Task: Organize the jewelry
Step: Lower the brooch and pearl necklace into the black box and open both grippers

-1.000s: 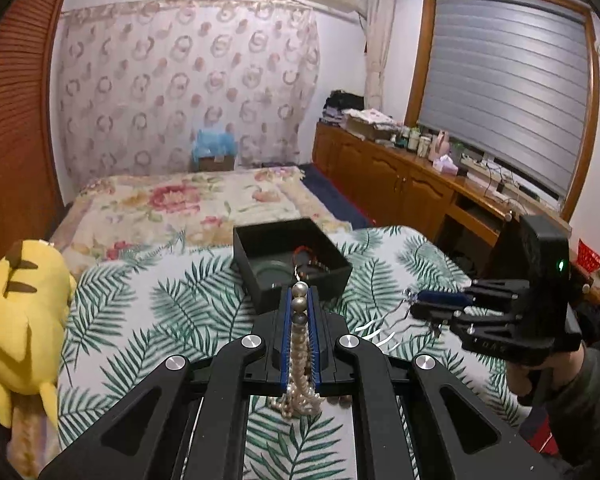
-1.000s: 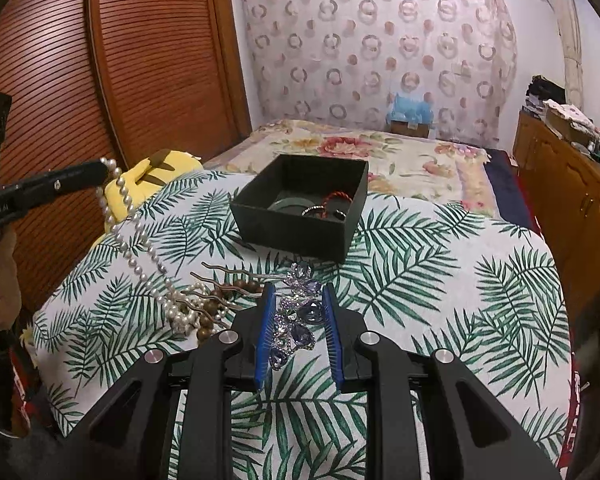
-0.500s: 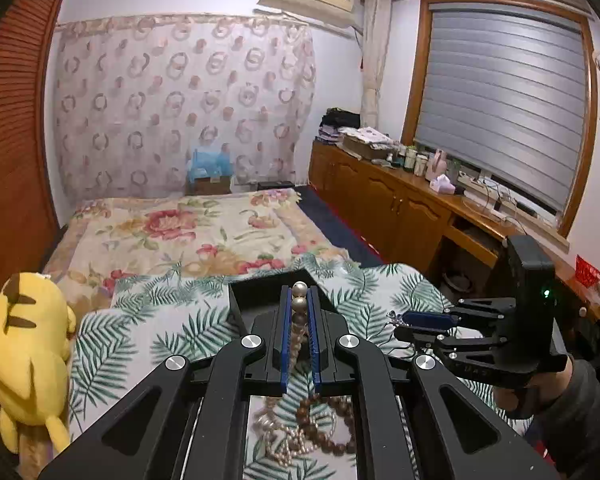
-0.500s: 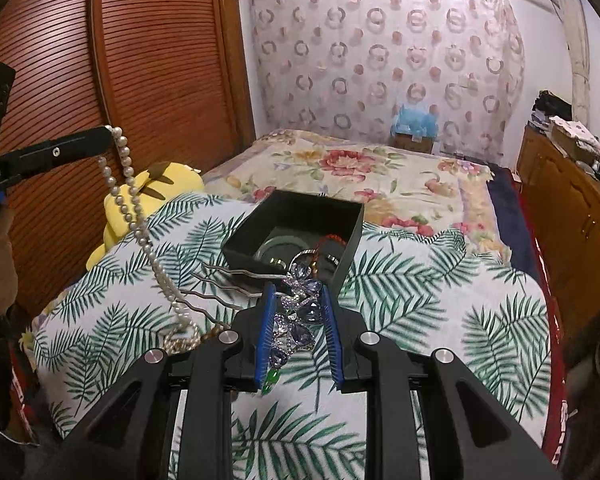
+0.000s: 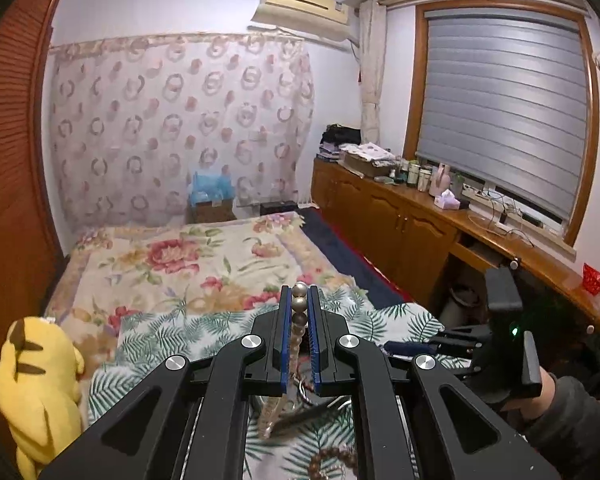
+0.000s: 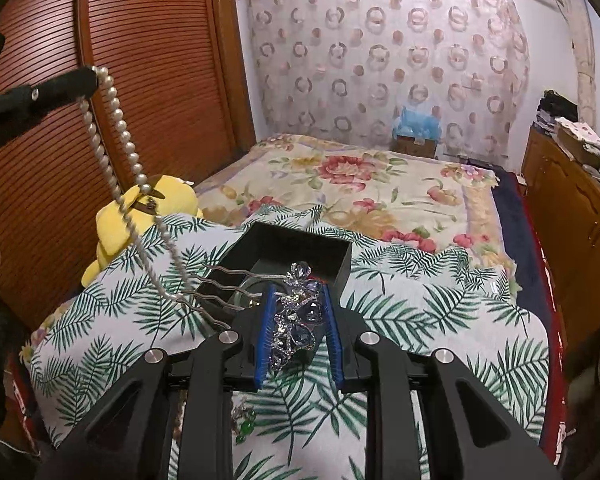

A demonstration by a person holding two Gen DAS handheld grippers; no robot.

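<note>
My left gripper (image 5: 299,298) is shut on a pearl necklace (image 5: 298,320), whose strand hangs down between the blue pads. In the right wrist view the same left gripper (image 6: 90,78) sits high at the left, with the pearl necklace (image 6: 112,136) dangling in a long loop toward the cloth. My right gripper (image 6: 298,296) is shut on a blue crystal hair comb (image 6: 296,316); its wavy metal prongs stick out to the left. The comb hovers just over the near edge of the black jewelry box (image 6: 288,258). In the left wrist view the right gripper (image 5: 404,347) is low at the right.
A palm-leaf cloth (image 6: 440,320) covers the near end of the bed, a floral blanket (image 6: 360,184) the far end. A yellow plush toy (image 6: 136,216) lies at the left edge. A brown bead bracelet (image 5: 332,462) and green beads (image 6: 244,428) lie on the cloth. Wooden cabinets (image 5: 400,224) line the right.
My left gripper has risen, lifting the pearl necklace off the cloth until it hangs long. My right gripper has carried the comb forward to the box's near edge.
</note>
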